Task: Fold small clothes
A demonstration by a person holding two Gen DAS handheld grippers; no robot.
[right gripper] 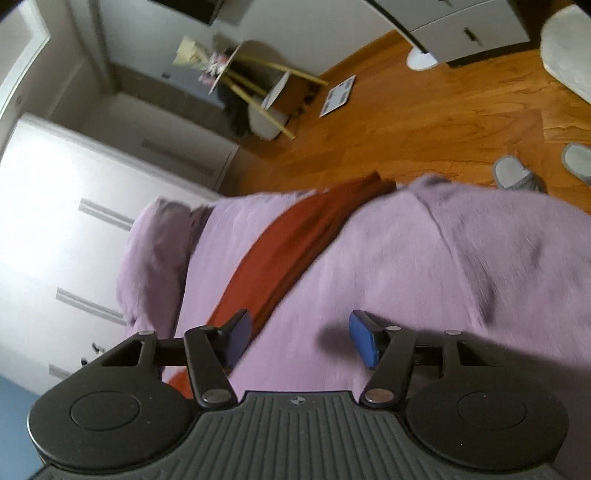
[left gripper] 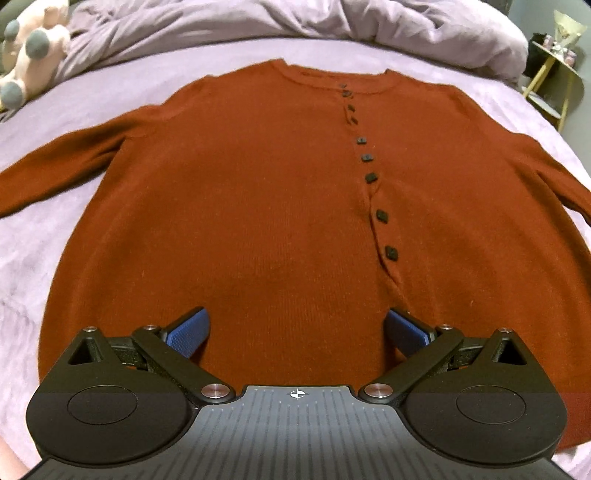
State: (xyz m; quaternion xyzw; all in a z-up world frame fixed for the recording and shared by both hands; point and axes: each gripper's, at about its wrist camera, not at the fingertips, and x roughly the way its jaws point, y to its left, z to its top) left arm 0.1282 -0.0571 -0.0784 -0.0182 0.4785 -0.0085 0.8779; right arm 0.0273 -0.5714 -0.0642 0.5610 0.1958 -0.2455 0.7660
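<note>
A rust-red cardigan (left gripper: 258,192) with a row of dark buttons lies flat, front up, on a lilac bedspread (left gripper: 44,258), both sleeves spread out sideways. My left gripper (left gripper: 297,330) hovers over the cardigan's lower hem, open, its blue pads wide apart with nothing between them. In the right wrist view, one red sleeve (right gripper: 295,240) runs across the lilac bedspread (right gripper: 443,277) toward the bed's edge. My right gripper (right gripper: 299,341) is open above the bedspread beside that sleeve, with its left finger (right gripper: 236,339) over the sleeve's edge and nothing gripped.
A pink plush toy (left gripper: 29,55) lies at the bed's far left and a bunched lilac duvet (left gripper: 332,26) along the back. Off the bed are a wooden floor (right gripper: 424,122), grey slippers (right gripper: 517,175), a small side table (right gripper: 258,85) and white cupboards (right gripper: 74,221).
</note>
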